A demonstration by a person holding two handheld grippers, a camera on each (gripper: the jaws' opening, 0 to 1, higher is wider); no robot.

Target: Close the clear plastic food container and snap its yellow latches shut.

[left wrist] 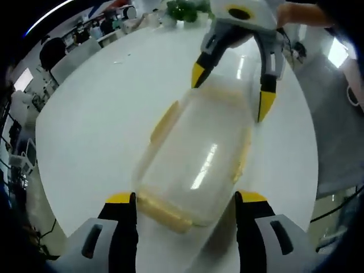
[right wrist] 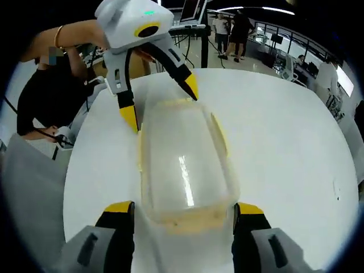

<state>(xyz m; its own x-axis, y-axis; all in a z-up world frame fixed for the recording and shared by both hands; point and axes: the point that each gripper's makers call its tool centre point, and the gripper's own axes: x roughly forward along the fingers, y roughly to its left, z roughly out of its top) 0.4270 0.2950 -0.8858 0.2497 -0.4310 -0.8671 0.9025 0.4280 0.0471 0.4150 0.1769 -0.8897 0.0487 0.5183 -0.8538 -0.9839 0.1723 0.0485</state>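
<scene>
The clear plastic container lies lengthwise on the white table, its lid resting on top. Yellow latches show along its sides, one flaring outwards, and one at each end; I cannot tell whether they are snapped. My left gripper is open, its jaws straddling the near end. The right gripper is open at the far end, yellow tips on either side of it. In the right gripper view the container runs away from the right gripper, with a side latch visible. The left gripper is open over the opposite end.
The round white table has bare surface all around the container. A green plant and small items stand at its far edge. A person's arm holds the left gripper. Office chairs and people are in the background.
</scene>
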